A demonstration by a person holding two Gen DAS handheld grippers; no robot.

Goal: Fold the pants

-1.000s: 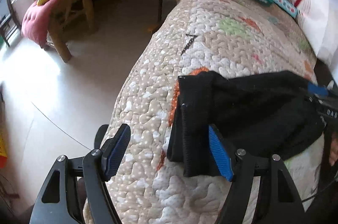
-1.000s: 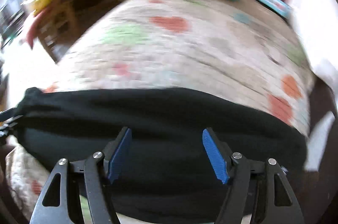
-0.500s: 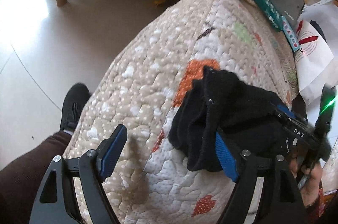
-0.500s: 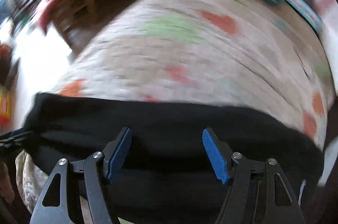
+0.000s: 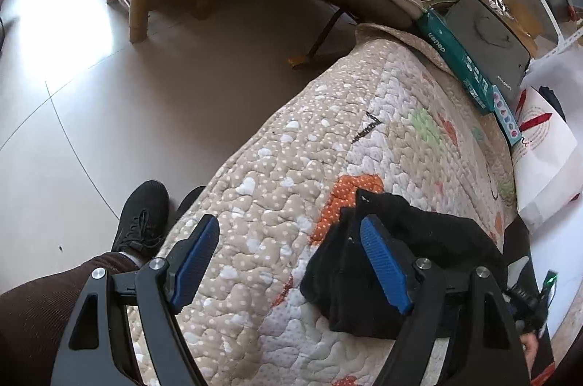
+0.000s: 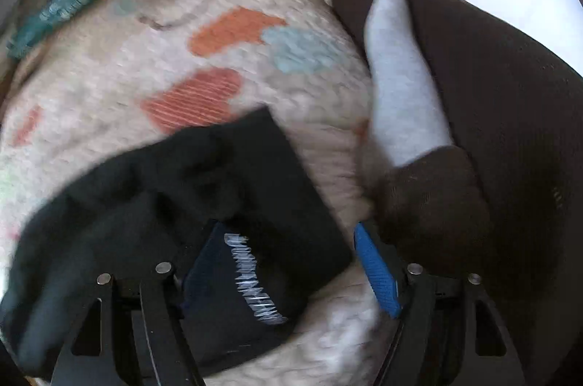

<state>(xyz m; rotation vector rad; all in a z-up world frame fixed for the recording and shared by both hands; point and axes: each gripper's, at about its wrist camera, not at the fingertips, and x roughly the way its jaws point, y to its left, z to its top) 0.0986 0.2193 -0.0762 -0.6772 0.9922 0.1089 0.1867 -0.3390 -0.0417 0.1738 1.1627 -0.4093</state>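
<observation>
Left tool (image 5: 289,264) is spread wide above the quilt (image 5: 277,189), gripping nothing; its right pad stands in front of the black pants (image 5: 430,240), which lie bunched on the quilt at that side. Right tool (image 6: 288,276) is also spread, low over the pants (image 6: 153,189); its left finger is buried under the cloth, so I cannot tell whether it touches. White stitched lettering on a dark label (image 6: 255,280) is too blurred to read. A teal box (image 5: 452,58) at the quilt's far end carries print I cannot make out
</observation>
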